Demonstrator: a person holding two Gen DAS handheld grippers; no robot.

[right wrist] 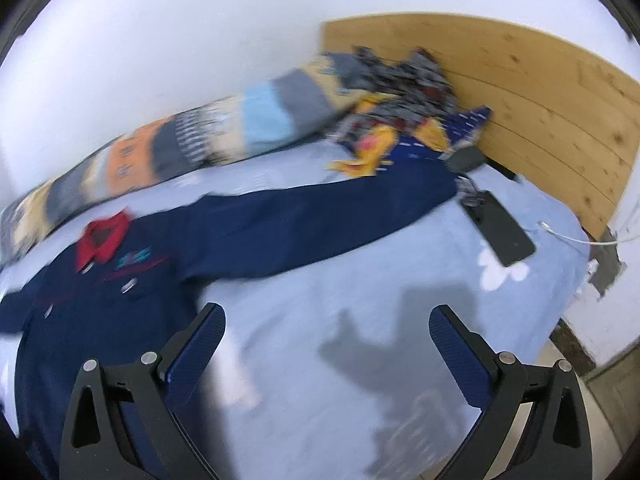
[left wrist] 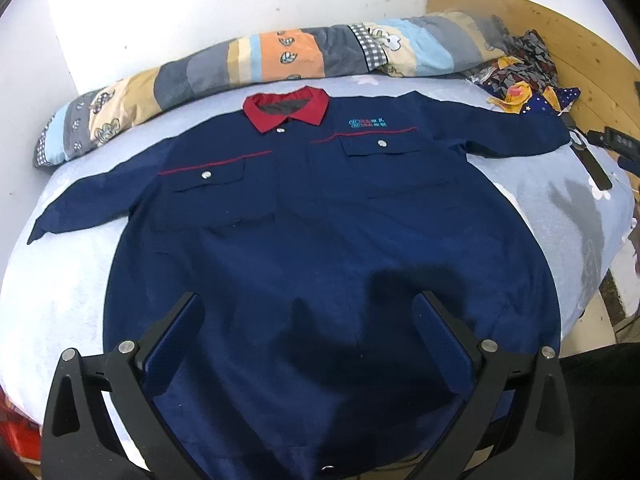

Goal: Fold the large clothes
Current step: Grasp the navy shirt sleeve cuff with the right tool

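Observation:
A large navy work shirt with a red collar lies flat, front up, on the light blue bed, both sleeves spread out. My left gripper is open and empty, above the shirt's lower middle. In the right wrist view, which is blurred, the shirt lies at the left with its long sleeve reaching right. My right gripper is open and empty, above the bare sheet to the right of the shirt's body, below the sleeve.
A rolled patchwork quilt lies along the white wall behind the shirt. A patterned cloth heap sits by the wooden headboard. A dark phone with a white cable lies near the sleeve's cuff. The bed's right edge drops to the floor.

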